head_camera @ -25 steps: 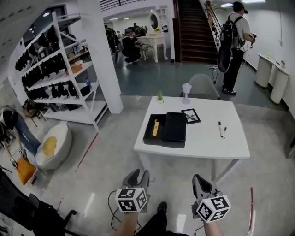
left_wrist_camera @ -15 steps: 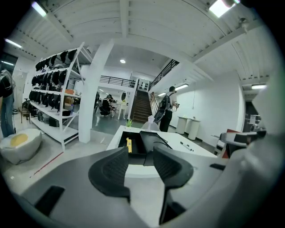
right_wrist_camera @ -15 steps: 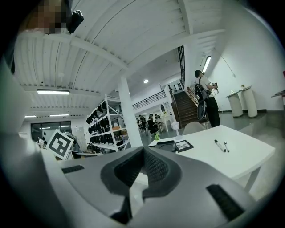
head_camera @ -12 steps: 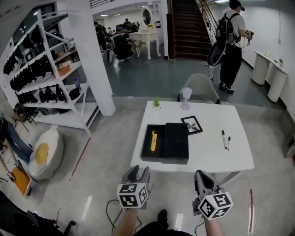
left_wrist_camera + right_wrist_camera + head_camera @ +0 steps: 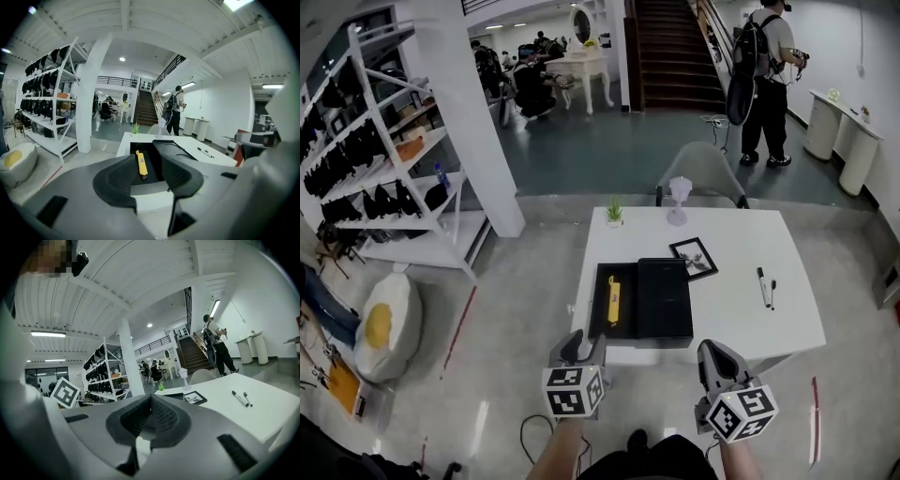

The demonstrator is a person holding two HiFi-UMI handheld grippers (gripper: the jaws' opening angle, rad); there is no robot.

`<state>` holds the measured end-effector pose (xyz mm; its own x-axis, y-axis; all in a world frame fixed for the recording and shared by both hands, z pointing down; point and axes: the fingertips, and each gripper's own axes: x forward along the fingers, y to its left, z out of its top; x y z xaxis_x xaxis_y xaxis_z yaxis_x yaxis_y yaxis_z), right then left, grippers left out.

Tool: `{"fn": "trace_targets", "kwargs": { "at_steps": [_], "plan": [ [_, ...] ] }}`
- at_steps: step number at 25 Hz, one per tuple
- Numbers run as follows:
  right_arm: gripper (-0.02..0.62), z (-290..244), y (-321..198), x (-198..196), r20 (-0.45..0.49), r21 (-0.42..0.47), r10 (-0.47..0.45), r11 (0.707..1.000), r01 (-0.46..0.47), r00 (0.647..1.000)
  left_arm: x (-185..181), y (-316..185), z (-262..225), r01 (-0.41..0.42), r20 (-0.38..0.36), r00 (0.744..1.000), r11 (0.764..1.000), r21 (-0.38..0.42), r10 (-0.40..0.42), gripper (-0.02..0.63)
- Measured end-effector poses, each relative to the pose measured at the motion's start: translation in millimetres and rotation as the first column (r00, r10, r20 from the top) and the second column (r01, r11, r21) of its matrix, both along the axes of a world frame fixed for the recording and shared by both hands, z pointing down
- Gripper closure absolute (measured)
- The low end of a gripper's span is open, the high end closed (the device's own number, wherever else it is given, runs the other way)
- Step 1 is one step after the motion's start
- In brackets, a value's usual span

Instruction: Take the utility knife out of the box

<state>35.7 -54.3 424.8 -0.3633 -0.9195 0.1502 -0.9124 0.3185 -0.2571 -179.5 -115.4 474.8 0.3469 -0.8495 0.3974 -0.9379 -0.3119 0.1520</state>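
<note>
A yellow utility knife (image 5: 614, 300) lies lengthwise in the left half of an open black box (image 5: 604, 323) on the white table (image 5: 741, 319). The box's black lid (image 5: 665, 300) lies alongside on the right. My left gripper (image 5: 578, 349) hovers just short of the table's near edge, in line with the knife. Its jaws have just been opening and stand open with nothing between them. In the left gripper view, the knife (image 5: 140, 165) shows ahead through the gap. My right gripper (image 5: 719, 364) is held level beside it, to the right of the box, shut and empty.
On the table are a framed picture (image 5: 694, 258), two markers (image 5: 766, 287), a small plant (image 5: 614, 212) and a glass vase (image 5: 678, 200). A grey chair (image 5: 703, 173) stands behind it. A shelf rack (image 5: 384, 159), a pillar (image 5: 473, 112) and a beanbag (image 5: 380, 323) are at the left.
Both grippers have moved forward together. The table and box now lie much closer, right in front of the fingertips. The left jaws stand wider apart.
</note>
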Motion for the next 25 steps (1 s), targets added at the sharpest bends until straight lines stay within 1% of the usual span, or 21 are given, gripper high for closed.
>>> {"fn": "trace_targets", "kwargs": {
  "at_steps": [10,18,25],
  "plan": [
    [0.595,0,-48,10,0.011,-0.014,0.005,1.0,-0.005,1.0,10,-45,10,-0.008,0.031,0.999,0.999,-0.039,0.009,0.443],
    [0.595,1,-106,31,0.037,-0.007,-0.027,1.0,0.027,0.999,25,-90,20,0.016,0.075,0.997,0.997,-0.077,-0.01,0.443],
    [0.595,8,-153,44,0.063,-0.021,-0.062,0.998,0.063,0.996,37,-126,34,0.037,0.117,0.993,0.993,-0.116,-0.024,0.442]
  ]
}}
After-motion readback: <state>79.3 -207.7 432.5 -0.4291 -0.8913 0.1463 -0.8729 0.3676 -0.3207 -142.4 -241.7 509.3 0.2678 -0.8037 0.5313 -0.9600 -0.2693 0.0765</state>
